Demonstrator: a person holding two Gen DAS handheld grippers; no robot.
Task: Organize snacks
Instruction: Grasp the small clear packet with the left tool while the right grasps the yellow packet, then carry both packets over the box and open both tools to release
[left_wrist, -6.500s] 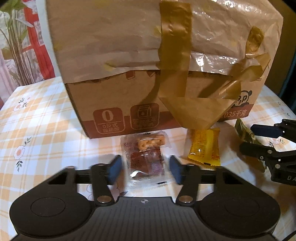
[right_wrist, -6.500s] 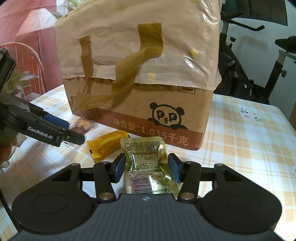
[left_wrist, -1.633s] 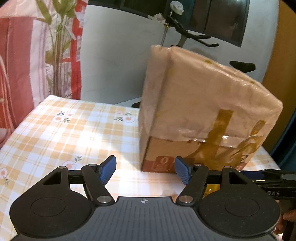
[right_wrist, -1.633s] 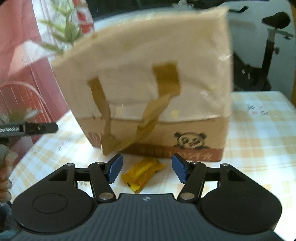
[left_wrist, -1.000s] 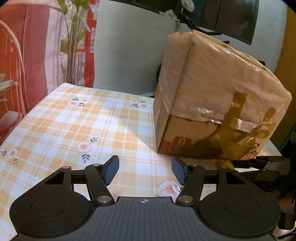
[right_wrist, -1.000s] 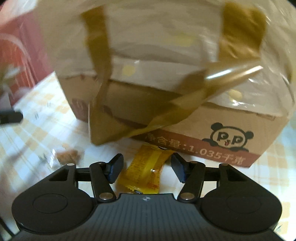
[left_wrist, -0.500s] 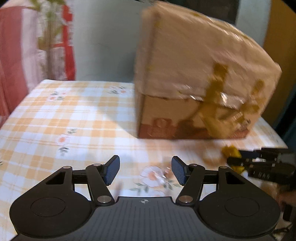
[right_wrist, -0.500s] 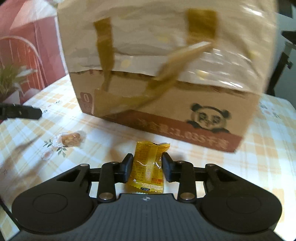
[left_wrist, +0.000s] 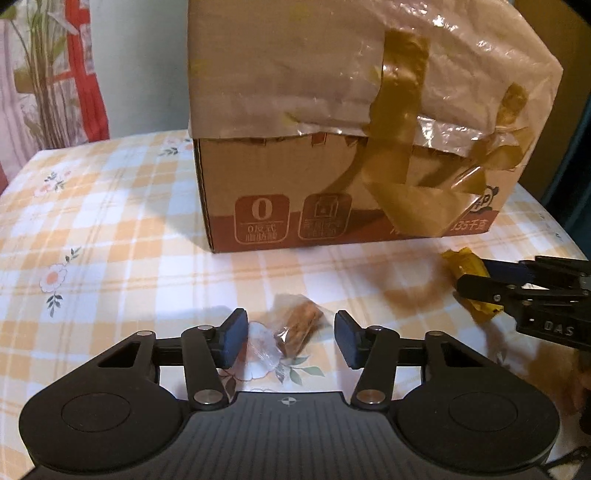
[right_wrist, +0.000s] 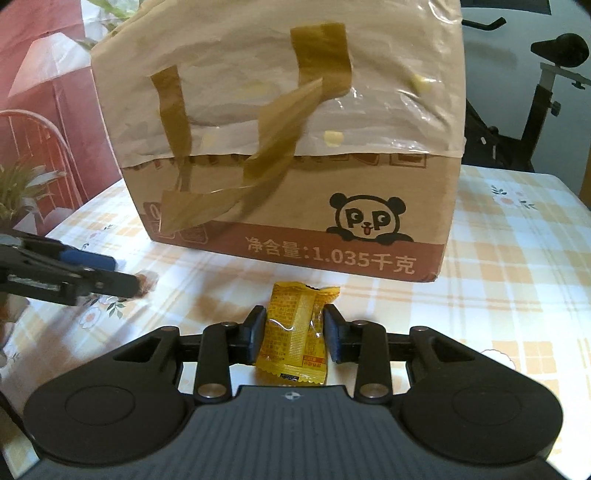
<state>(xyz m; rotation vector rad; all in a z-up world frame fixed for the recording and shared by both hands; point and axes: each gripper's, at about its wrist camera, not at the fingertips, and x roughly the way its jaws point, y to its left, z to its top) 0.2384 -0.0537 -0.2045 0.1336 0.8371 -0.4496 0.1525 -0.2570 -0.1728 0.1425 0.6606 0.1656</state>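
Cardboard formed the taped box (right_wrist: 295, 192) on the checked tablecloth (left_wrist: 110, 221). In front of the box, a yellow snack packet (right_wrist: 297, 332) was clamped by the right gripper (right_wrist: 295, 339). Nearer the box's left corner, a clear-wrapped snack (left_wrist: 295, 328) was bracketed by the left gripper (left_wrist: 291, 341), its jaws closing but not yet pressing.

Left gripper (left_wrist: 290, 341): matte black ribbed body, 2 round discs, silver pivot screws, blue pads (left_wrist: 232, 341). Right gripper (right_wrist: 294, 338): same black build, silver screws, white "DAS" lettering on its side.
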